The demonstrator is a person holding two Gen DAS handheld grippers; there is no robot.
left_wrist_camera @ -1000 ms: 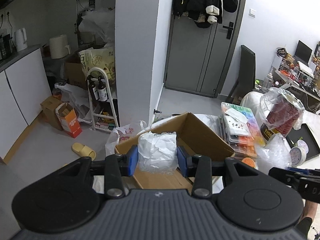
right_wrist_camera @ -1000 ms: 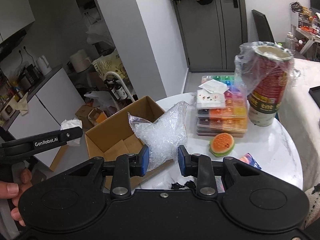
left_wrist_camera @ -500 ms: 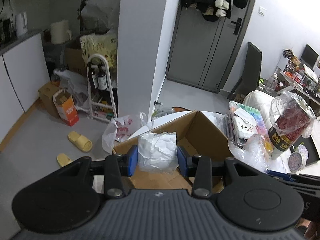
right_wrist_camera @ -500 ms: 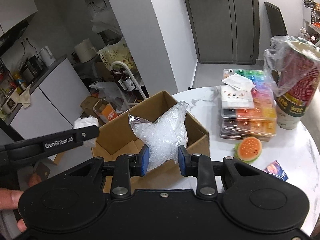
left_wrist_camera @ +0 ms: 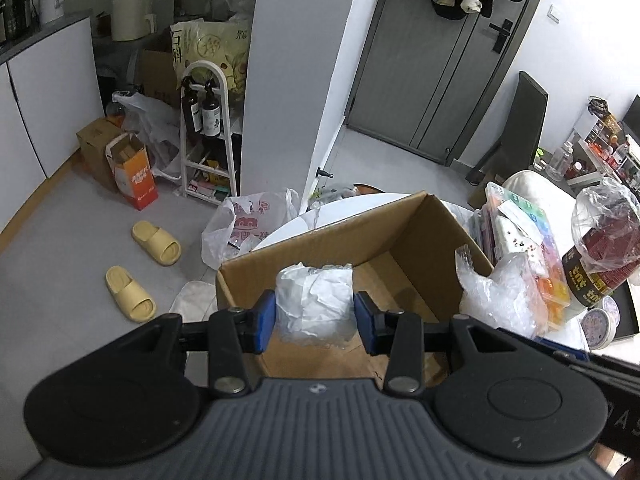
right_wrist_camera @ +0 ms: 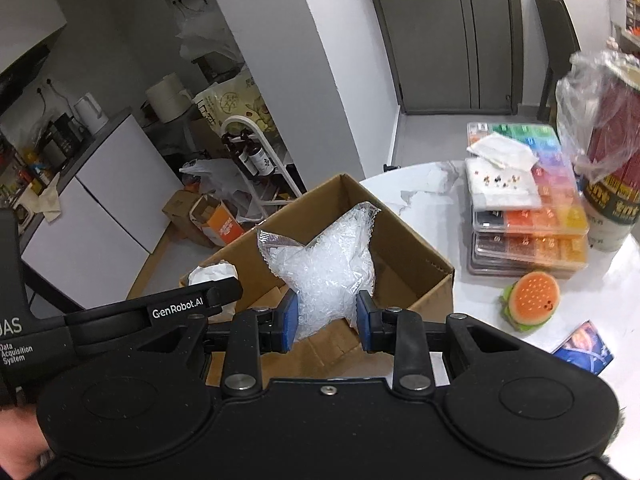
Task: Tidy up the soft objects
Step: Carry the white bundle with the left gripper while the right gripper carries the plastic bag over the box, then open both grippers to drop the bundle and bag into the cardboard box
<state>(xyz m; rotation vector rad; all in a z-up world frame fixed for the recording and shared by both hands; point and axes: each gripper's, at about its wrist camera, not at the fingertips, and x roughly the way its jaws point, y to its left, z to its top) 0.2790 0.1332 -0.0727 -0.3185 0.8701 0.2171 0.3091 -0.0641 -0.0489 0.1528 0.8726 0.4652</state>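
Clamped between the two blue pads of the left gripper [left_wrist_camera: 315, 317] is a crumpled white plastic bundle [left_wrist_camera: 316, 300]; the jaws stand partly closed and both pads press on its sides. The bundle is held above the open cardboard box [left_wrist_camera: 304, 246], just inside its near-left corner, and most of it stands forward of the fingertips. The right gripper [right_wrist_camera: 327, 319] is likewise closed part-way on a clear bag of small translucent pellets [right_wrist_camera: 326, 268], gripped by its lower end so that the bulk of the bag rises ahead of the pads, over the middle of the box. In the right wrist view the left gripper is seen at the left edge, its bundle showing just past its fingertip, beside the box's left wall.

Two soft items are held, one per gripper. One box is seen, resting on the round white table [right_wrist_camera: 424, 192]. To the right of the box a stack of clear bead organisers [right_wrist_camera: 528, 220] is seen, with a white cloth on top. One burger-shaped squishy toy [right_wrist_camera: 530, 300] lies on the table near the stack, one small blue packet [right_wrist_camera: 582, 348] lies just beyond it, and one red canister wrapped in plastic film [right_wrist_camera: 612, 152] stands at the far right. Two yellow slippers [left_wrist_camera: 144, 264] lie on the floor.
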